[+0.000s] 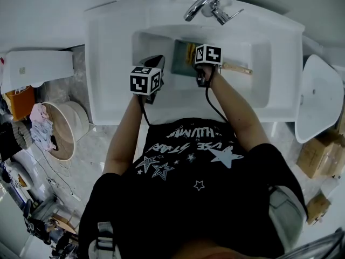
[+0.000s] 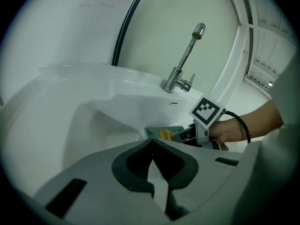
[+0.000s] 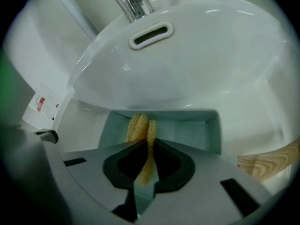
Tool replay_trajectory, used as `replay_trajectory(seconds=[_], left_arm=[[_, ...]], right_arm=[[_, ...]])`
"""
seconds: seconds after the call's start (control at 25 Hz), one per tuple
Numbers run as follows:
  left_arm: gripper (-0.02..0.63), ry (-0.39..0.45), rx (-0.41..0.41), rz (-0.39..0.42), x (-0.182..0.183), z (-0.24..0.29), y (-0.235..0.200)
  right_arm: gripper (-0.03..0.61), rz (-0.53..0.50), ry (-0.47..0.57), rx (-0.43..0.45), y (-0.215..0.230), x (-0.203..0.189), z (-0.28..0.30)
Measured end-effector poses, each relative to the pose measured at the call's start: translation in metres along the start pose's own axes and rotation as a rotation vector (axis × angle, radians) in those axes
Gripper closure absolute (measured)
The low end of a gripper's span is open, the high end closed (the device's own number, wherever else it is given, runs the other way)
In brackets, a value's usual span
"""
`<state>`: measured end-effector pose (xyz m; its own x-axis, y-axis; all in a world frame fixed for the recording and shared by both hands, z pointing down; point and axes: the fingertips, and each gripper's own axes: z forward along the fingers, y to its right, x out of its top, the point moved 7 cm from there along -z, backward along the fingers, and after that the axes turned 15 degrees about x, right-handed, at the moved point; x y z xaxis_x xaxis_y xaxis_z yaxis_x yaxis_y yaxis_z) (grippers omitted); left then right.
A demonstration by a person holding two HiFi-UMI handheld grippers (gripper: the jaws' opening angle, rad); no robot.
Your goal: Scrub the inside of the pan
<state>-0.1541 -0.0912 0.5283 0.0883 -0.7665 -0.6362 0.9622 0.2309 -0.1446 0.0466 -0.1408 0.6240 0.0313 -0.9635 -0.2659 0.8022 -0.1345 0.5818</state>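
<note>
A rectangular grey-green pan [image 1: 182,62] with a wooden handle [image 1: 237,68] lies in the white sink [image 1: 113,63]. My right gripper [image 1: 192,55] reaches into the pan, shut on a yellow scrub sponge [image 1: 190,51]. In the right gripper view the sponge [image 3: 139,126] sticks out past the gripper [image 3: 149,146] and rests on the pan [image 3: 190,131] floor; the handle [image 3: 272,161] points right. My left gripper [image 1: 157,62] hangs over the left part of the basin, shut and empty. In its own view, beyond the left gripper [image 2: 152,143], I see the pan [image 2: 153,132], the sponge [image 2: 165,134] and the right gripper [image 2: 193,133].
A chrome faucet [image 1: 207,5] stands at the sink's back rim, above an overflow slot [image 3: 150,34]. A round tub with cloths [image 1: 59,128] sits on the floor at left, a white seat lid [image 1: 318,99] at right, and cardboard boxes [image 1: 315,155] beyond it.
</note>
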Motion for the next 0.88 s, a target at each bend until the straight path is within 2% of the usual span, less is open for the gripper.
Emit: replay_trajectory(seconds=[0.6,0.88], left_arm=[[0.606,-0.002,-0.013,-0.004,0.000,0.001,0.026],[0.606,0.000,-0.015,-0.002,0.001,0.002,0.031]], right_arm=[[0.537,-0.004,-0.046,-0.171,0.028,-0.001,-0.030],[0.537,-0.002,-0.039,-0.196,0.033,0.001,-0.035]])
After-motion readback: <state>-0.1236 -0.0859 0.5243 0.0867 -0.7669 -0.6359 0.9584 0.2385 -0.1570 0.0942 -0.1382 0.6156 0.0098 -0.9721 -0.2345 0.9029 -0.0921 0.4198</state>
